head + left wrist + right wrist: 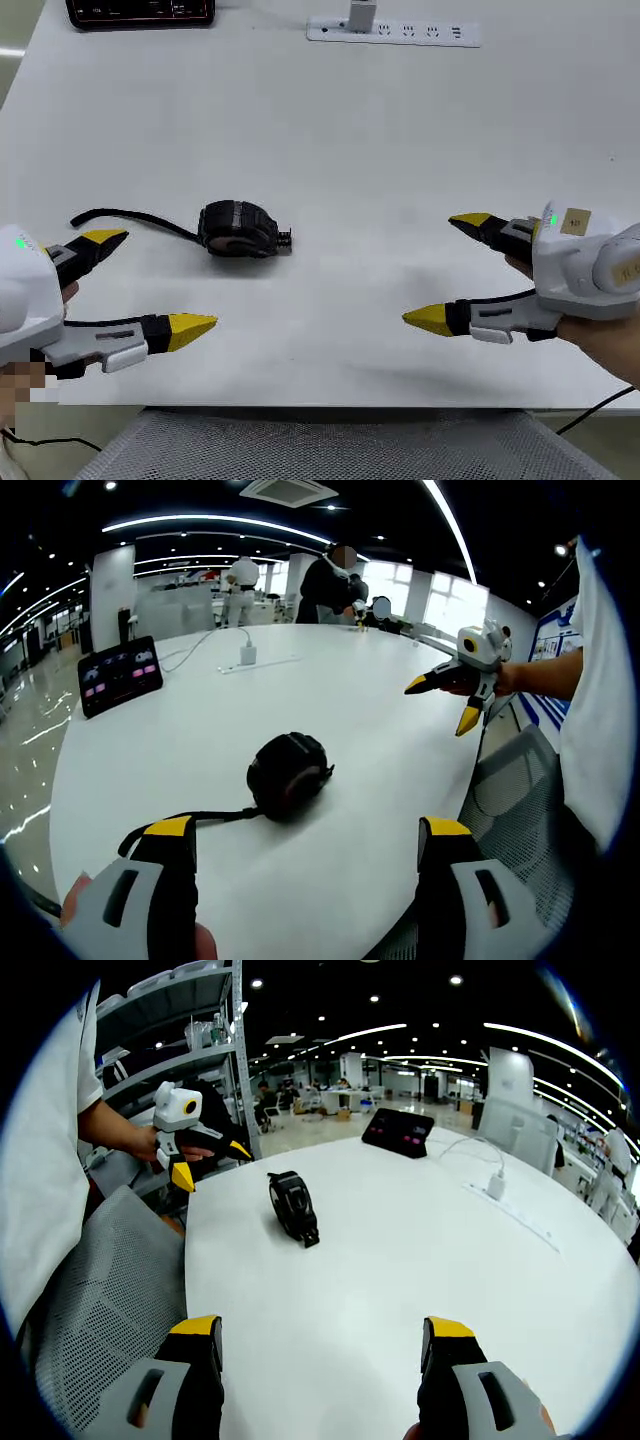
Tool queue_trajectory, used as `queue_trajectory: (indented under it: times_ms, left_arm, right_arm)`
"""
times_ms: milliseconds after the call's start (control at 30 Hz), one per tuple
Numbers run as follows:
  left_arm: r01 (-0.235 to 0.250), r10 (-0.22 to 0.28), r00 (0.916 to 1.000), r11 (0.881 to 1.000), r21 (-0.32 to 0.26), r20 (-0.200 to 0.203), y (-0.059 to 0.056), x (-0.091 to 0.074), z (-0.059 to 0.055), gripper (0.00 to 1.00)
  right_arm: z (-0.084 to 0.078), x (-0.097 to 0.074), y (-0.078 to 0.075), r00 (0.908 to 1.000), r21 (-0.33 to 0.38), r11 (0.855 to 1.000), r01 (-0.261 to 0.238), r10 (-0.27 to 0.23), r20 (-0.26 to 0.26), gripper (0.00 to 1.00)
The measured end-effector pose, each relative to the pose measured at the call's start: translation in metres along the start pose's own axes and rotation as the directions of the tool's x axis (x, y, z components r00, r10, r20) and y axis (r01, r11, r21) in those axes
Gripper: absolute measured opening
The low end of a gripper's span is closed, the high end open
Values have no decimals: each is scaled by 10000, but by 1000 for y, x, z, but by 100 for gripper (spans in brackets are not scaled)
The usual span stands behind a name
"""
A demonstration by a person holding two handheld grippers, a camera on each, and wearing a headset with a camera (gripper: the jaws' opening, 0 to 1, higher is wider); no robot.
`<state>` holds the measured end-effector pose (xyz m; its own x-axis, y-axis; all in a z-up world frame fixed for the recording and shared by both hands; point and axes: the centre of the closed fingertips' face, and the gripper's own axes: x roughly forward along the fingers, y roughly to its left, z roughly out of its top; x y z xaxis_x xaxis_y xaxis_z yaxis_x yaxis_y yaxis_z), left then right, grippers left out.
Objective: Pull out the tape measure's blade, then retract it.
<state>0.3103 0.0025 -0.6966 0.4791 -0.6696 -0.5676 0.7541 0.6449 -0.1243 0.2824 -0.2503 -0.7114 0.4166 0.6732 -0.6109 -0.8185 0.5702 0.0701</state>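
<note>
Right now we hold two grippers over the near edge of the white table (400,130), whose smooth, matte top runs bare and wide between them. The left gripper (170,279) has its jaws spread wide and grips nothing; the right gripper (427,268) likewise gapes wide and empty. That makes four black jaws, each ending in a pointed yellow tip.

One tape measure (238,229) lies on the table just ahead of the left gripper's jaws, past the tip of the farther jaw and apart from it. From the right gripper's jaws it sits well apart, across the open tabletop. In the left gripper view it rests ahead between the two jaws, nearer the left one. Its case is black, rounded and ribbed like rubber, with the blade's small end hook (284,238) tight against the case, on the side toward the right gripper. One thin black strap (120,215) curls from the case's other end, just beyond the left jaws.

Far beyond both pairs of jaws, by the table's back edge, we count one white power strip (392,31) with one white plug (362,15) in it, and one dark tablet (140,12). Behind the jaws, below the near edge, a grey mesh chair (330,445) shows.
</note>
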Motion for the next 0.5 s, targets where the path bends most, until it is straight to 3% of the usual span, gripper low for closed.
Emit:
queue_trajectory:
  times_ms: [267, 500]
  left_arm:
    - [46, -41, 9998, 9997, 257, -197, -1, -6, -6, 95]
    - [137, -136, 9998, 9999, 48, -120, -1, -13, -8, 99]
  right_arm:
    - [-9, -14, 2, 9997, 34, 9997, 230, -230, -2, 88]
    - [-14, -22, 2, 9989, 102, 9989, 465, -465, 8, 95]
